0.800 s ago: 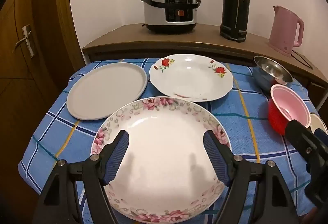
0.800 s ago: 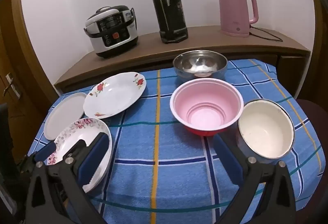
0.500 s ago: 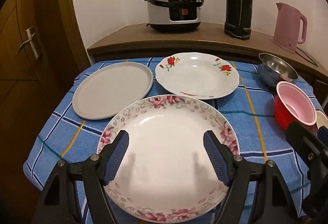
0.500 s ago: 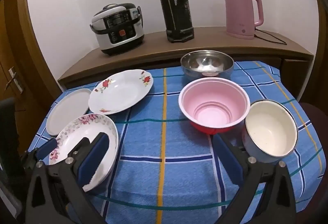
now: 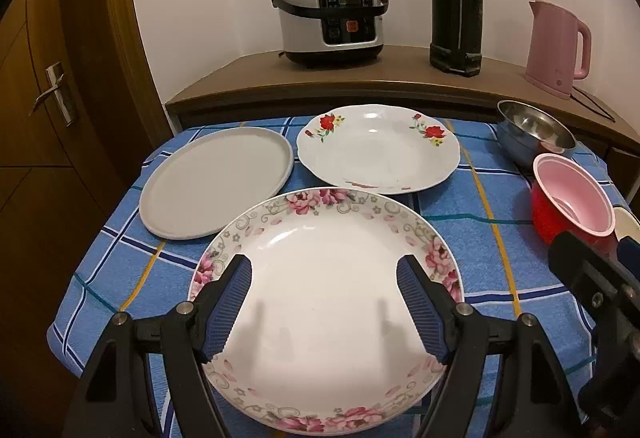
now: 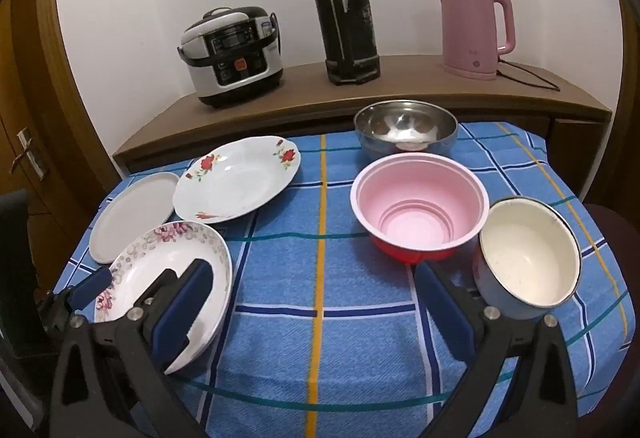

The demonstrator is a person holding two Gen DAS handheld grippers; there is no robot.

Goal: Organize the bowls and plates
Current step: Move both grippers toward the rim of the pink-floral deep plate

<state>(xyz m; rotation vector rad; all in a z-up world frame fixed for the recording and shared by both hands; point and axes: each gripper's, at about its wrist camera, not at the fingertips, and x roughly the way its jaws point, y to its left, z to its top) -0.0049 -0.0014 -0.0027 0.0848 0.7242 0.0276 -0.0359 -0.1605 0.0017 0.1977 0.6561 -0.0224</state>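
The left gripper (image 5: 324, 302) hangs tilted down over the pink-flowered plate (image 5: 320, 278), its blue ribbed pads spread wide and nothing between them; their shadows fall on the plate's white middle, and whether the pads touch the plate cannot be told. Just beyond that plate and to the gripper's left lies the plain grey plate (image 5: 218, 181), its near rim meeting the flowered rim; straight ahead lies the red-rose plate (image 5: 378, 153), its near edge just beside the flowered one. The right gripper (image 6: 312, 302) is also spread wide and empty, above a bare stretch of the blue checked tablecloth (image 6: 320, 318). Ahead of it and slightly to its right stands the pink bowl with a red outside (image 6: 420, 205); behind that, further away, the steel bowl (image 6: 404, 125). Close against its right finger sits the cream enamel bowl with a blue outside (image 6: 528, 254), leaning toward the camera. Its left finger overlaps the pink-flowered plate in view. At the far side, on the wooden sideboard (image 6: 400, 85), stand a rice cooker (image 6: 232, 57), a black thermos (image 6: 348, 9) and a pink electric kettle (image 6: 472, 29).
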